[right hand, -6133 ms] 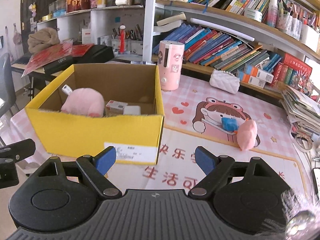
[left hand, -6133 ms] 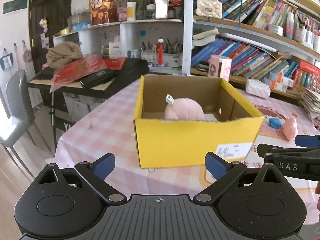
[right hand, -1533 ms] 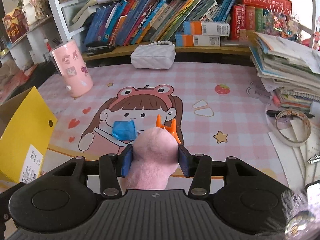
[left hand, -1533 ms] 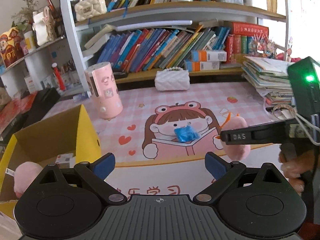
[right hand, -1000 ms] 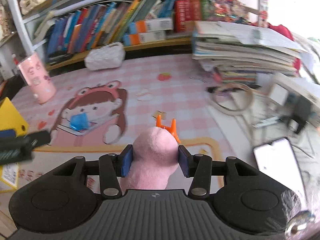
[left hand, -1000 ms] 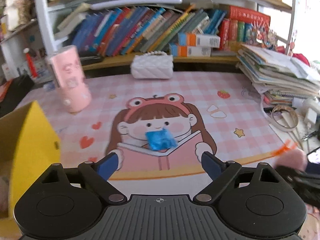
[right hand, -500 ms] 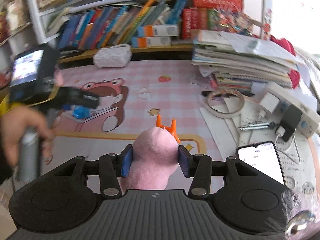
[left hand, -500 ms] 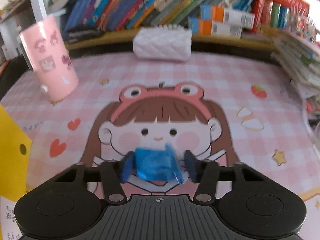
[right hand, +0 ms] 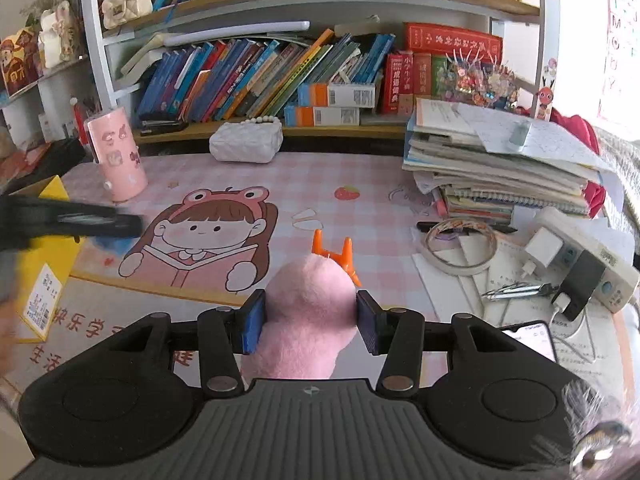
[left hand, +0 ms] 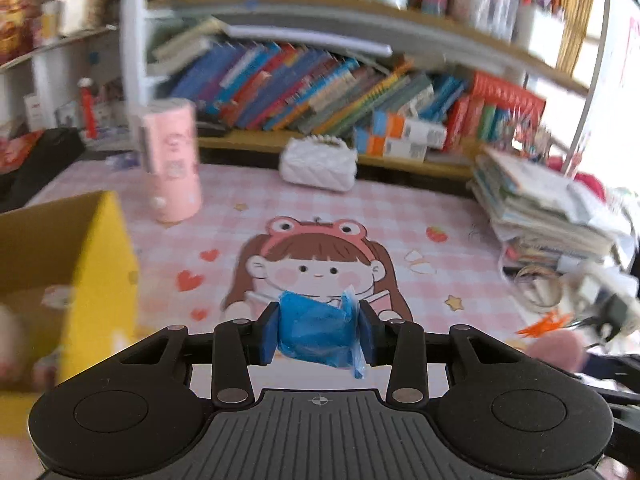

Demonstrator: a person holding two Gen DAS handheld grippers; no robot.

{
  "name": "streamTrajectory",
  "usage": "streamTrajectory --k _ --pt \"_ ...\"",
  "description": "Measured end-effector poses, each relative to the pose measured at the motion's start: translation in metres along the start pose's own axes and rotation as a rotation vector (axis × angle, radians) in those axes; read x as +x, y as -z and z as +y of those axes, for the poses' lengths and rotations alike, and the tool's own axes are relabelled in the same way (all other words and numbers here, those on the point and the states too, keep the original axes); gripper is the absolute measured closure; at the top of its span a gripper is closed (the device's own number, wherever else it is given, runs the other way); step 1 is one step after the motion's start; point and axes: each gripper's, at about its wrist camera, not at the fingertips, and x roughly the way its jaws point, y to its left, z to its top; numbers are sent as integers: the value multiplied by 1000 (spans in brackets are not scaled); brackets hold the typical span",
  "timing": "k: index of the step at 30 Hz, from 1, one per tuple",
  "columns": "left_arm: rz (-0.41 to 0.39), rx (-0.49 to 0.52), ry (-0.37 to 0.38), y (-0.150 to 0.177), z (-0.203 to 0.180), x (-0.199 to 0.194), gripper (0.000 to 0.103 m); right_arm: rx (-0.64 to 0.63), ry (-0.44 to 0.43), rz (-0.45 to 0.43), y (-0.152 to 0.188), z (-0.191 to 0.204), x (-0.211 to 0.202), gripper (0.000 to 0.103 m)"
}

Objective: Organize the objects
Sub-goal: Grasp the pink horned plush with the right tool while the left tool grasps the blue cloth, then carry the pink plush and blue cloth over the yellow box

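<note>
The blue wrapped packet (left hand: 316,330) is pinched between the pads of the left hand-held gripper (left hand: 318,332), clear of the pink printed mat (left hand: 440,240) on the worktop. The pink plush toy (right hand: 310,312) with orange feet is clamped in the right hand-held gripper (right hand: 310,326) above the mat's near edge.

The step in hand is judged to be the carry to the yellow cardboard box (left hand: 108,264) at the left. It is best done with the packet kept high enough to pass over the box's upright near wall, and released only once it is well inside the rim. A pink shape, possibly another toy, is blurred inside the box.

Open mat is left between the box and the stack of books (right hand: 500,172); the pink cylinder (left hand: 172,168) beside the box and the cluttered right edge are to be avoided.
</note>
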Motion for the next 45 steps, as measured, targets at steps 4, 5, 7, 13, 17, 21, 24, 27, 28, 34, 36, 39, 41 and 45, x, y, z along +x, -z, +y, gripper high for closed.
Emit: streamTrajectory --k 4,5,7,13,17,21,24,27,28,34,36,39,41,45 --pt "-24 -43 -37 7 18 -33 66 5 -32 32 4 11 1 58" --pt "-25 -51 -43 10 20 -39 66 4 -41 38 5 15 1 58" --pt "-26 -70 -52 16 25 -49 66 -1 -58 45 6 23 -1 58" --pt "-40 -100 -43 30 30 -67 66 -60 -98 34 13 46 -17 58" --pt "-73 -115 -39 34 30 -83 66 -59 -87 35 19 47 -28 58" --pt "-83 -124 -51 39 33 -94 66 -39 -87 41 24 46 -33 58" --pt "-74 -128 -59 41 37 -99 66 -44 -99 39 26 52 -36 58" --pt "-71 -126 -66 45 42 -103 67 -53 -113 45 29 59 -38 58" --pt "-70 -127 -69 46 45 -104 67 -54 -115 50 31 62 -38 58" --pt "-64 -173 -75 55 69 -109 67 -65 -106 62 37 77 -42 58" --pt "-69 -186 -68 55 76 -110 67 -70 -100 59 37 81 -43 58" --pt "-82 -149 -34 58 78 -115 67 -82 -99 65 38 91 -44 58" --pt "-83 -107 -9 63 78 -120 67 -91 -99 63 39 100 -45 58" --pt "-95 -83 20 67 94 -133 67 -106 -104 64 47 126 -55 58"
